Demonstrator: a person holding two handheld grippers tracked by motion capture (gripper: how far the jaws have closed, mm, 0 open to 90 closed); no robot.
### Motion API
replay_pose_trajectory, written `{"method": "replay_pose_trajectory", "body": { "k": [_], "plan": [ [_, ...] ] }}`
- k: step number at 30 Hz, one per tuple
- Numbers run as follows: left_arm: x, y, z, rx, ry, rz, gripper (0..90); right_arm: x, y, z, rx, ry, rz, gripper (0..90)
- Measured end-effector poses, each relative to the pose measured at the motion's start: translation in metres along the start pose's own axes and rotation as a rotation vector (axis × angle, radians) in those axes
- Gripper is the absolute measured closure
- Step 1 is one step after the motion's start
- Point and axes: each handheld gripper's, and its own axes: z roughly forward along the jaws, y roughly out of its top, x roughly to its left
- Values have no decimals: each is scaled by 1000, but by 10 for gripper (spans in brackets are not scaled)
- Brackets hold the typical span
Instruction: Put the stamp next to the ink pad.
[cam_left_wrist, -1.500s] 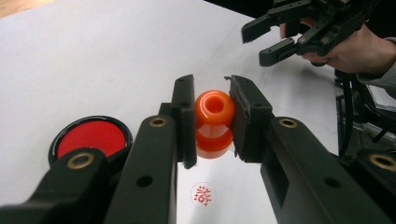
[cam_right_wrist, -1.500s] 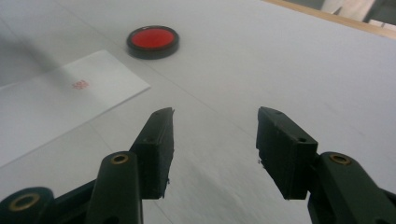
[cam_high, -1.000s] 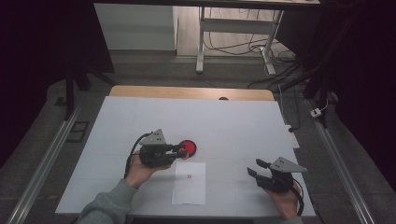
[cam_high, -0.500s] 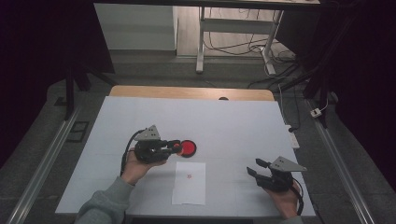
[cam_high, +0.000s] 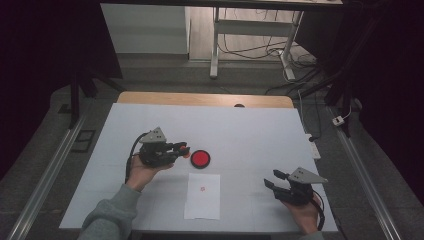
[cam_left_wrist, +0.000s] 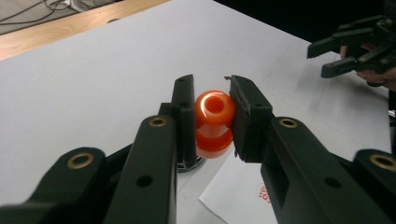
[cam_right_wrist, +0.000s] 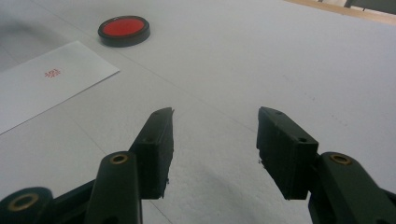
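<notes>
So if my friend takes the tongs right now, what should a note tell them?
Left tongs: shut on the orange stamp, held off the table beside the red ink pad.
Right tongs: open, holding nothing, low over the table at the right.
White paper: flat near the front edge, one red stamp mark already on it.
Done: stamp picked up, one mark printed.
Left: probably set the stamp back down, or ink and stamp again.

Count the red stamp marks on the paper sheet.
1. A single small red mark sits near the middle of the upper half of the sheet, below the red ink pad. The sheet's underside is hidden.
</notes>
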Motion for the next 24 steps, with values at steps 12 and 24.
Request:
{"method": "replay_pose_trajectory", "body": {
  "k": [12,24],
  "plan": [
    [11,3,2,8,50,-8,723,0,0,0,-1,0,5,459],
    [31,-1,12,41,102,-36,723,0,0,1,7,-3,5,461]
  ]
}}
